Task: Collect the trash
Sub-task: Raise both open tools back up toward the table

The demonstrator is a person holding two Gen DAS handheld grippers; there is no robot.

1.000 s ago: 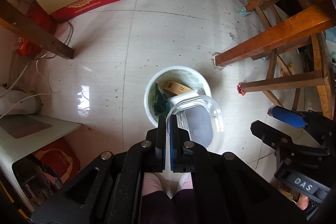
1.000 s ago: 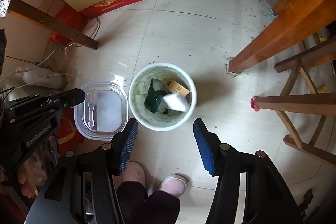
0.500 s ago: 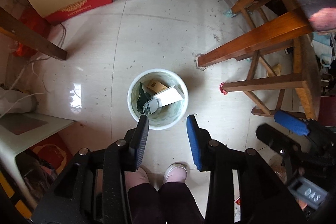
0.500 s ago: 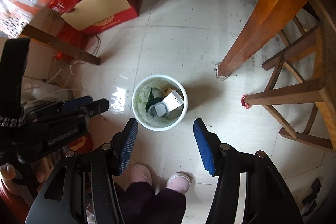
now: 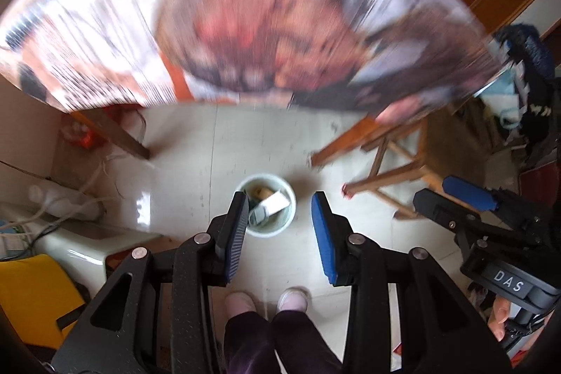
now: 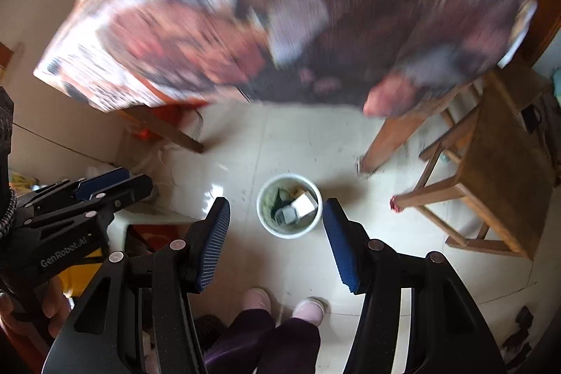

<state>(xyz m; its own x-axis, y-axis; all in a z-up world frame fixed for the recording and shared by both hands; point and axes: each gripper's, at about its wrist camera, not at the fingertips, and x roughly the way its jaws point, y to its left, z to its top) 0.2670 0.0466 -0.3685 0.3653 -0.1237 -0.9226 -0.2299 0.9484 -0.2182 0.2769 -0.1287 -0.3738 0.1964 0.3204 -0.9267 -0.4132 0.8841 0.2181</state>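
Note:
A white trash bin (image 5: pixel 270 209) stands on the tiled floor far below, holding a clear plastic container, a white box and other scraps; it also shows in the right wrist view (image 6: pixel 289 205). My left gripper (image 5: pixel 280 219) is open and empty, high above the bin. My right gripper (image 6: pixel 277 237) is open and empty too, also high above it. Each gripper shows in the other's view: the right one (image 5: pixel 470 202) at the right, the left one (image 6: pixel 101 188) at the left.
A table with a blurred printed covering (image 5: pixel 266 23) fills the upper part of both views (image 6: pixel 298 20). A wooden stool (image 6: pixel 498 170) stands right of the bin. A white low stand (image 5: pixel 84 247) and cables lie at the left. The person's feet (image 5: pixel 266 300) are below.
One second ago my left gripper was shut on the clear container over the bin. It opened, the container fell into the bin, and both grippers have risen, bringing the table top into view.

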